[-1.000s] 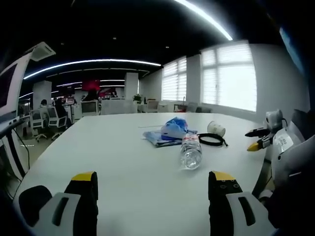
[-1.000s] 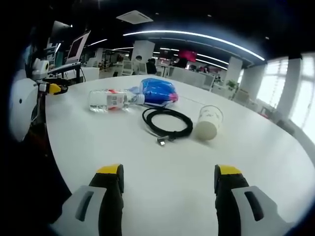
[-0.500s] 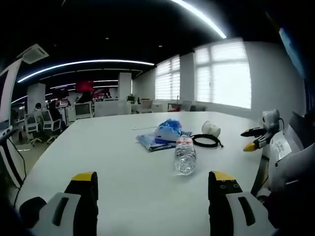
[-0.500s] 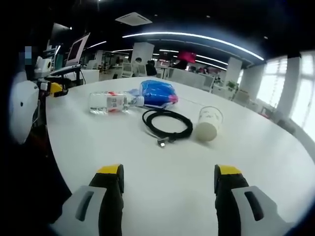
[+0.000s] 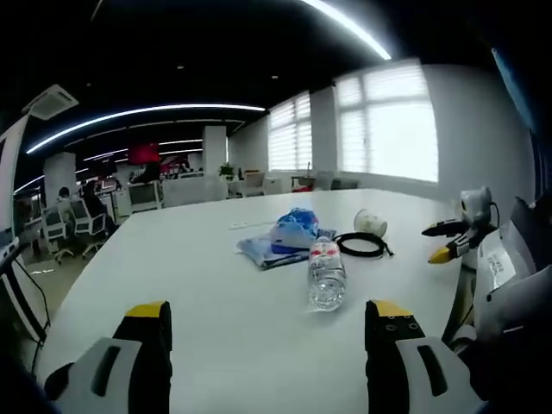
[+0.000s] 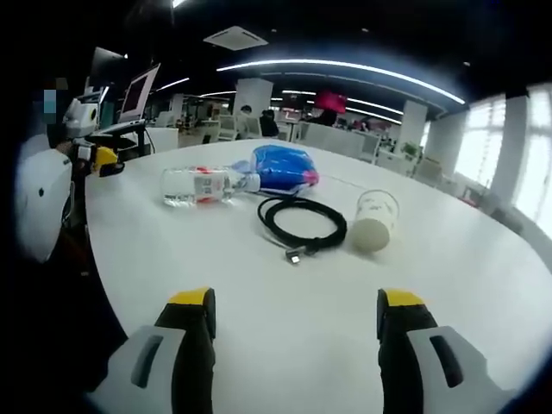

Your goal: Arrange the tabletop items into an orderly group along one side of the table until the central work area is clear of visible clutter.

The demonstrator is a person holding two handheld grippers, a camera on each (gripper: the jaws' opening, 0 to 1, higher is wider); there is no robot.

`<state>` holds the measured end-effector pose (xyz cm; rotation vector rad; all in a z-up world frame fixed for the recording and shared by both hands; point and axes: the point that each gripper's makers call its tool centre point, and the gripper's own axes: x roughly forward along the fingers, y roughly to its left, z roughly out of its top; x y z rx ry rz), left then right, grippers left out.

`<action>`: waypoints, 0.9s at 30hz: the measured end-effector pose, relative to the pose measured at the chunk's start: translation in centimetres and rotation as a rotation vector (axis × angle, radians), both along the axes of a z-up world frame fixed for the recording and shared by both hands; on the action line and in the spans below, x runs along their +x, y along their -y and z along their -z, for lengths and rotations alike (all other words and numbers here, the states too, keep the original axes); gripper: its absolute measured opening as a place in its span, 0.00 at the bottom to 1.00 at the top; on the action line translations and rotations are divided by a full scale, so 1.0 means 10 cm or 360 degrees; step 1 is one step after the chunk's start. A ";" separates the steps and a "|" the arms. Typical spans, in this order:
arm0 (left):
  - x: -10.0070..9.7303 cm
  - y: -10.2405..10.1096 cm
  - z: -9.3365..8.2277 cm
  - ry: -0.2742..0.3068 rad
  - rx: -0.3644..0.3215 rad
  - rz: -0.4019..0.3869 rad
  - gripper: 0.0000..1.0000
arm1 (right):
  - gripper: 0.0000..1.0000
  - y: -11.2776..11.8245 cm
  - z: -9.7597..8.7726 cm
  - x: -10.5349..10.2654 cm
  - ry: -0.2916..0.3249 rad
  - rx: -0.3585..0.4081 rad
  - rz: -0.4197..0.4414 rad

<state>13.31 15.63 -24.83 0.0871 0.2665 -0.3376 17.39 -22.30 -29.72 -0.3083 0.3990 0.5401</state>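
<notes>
Open-plan office; a large white table [image 6: 483, 285] carries four items clustered mid-surface. Blue bag [image 6: 283, 170]: soft, likely light; pinch a fold. Water bottle [image 6: 200, 185], lying on its side: rigid, smooth, may roll; grip across the body. Coiled black cable [image 6: 302, 222]: limp; take the coil. Paper cup [image 6: 373, 221], tipped over: crushable; light pressure. Bag contents unclear. Left gripper [image 5: 267, 323] and right gripper [image 6: 295, 315] both stand apart, empty.

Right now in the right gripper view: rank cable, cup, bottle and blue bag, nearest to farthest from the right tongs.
1. Black cable, coiled, straight ahead of the right tongs; its plug end is closest.
2. Clear cup, lying on its side, right of the cable; close to the cable's range.
3. Water bottle, lying down, ahead left.
4. Blue bag, behind the bottle's cap end, farthest.
</notes>
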 end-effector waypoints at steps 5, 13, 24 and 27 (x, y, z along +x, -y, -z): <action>0.03 0.04 -0.02 -0.0005 -0.0009 0.0025 0.92 | 0.73 0.00 -0.01 -0.01 0.0006 -0.0008 -0.0001; 0.05 0.12 -0.06 -0.0006 -0.0003 0.0055 0.90 | 0.73 -0.01 0.04 -0.03 0.0018 -0.0096 -0.0020; 0.09 0.21 -0.16 0.0024 0.0034 0.0120 0.90 | 0.72 -0.07 0.05 -0.05 0.0018 -0.0106 -0.0042; 0.10 0.21 -0.17 0.0024 0.0033 0.0132 0.90 | 0.73 -0.09 0.02 -0.05 0.0031 -0.0088 -0.0051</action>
